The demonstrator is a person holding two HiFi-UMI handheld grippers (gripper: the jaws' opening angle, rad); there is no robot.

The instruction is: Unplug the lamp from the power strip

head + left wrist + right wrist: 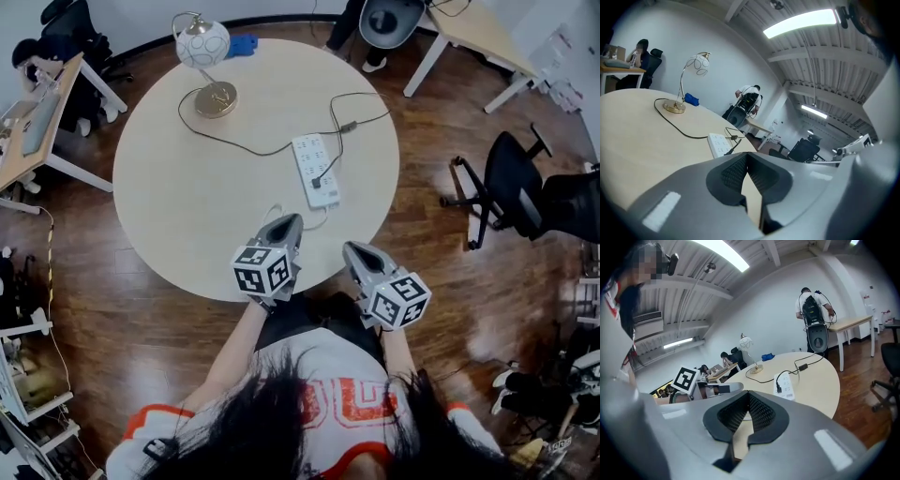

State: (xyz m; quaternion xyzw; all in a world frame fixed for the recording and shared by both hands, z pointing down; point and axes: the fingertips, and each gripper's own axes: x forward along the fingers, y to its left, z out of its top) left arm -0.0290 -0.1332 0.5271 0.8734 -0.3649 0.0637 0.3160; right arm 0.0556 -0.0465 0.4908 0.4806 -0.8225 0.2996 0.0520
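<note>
A white power strip [316, 169] lies right of centre on the round table [178, 197]. A black plug [317, 183] sits in its near end; the black cord [244, 147] runs from there past an inline switch [349, 125] to the brass-based lamp [203, 42] at the far left. My left gripper [286, 225] and right gripper [354, 251] hover at the near table edge, both shut and empty, short of the strip. The left gripper view has its gripper [746, 154], the strip [719, 144] and the lamp [699, 64]. The right gripper view has its gripper [749, 393], the strip [785, 386] and the plug [778, 388].
A blue object [242, 44] lies at the table's far edge. The strip's white cable [314, 223] runs off the near edge. Black office chairs [511, 183] stand on the wooden floor at right. Desks [37, 112] stand at left and at the back right.
</note>
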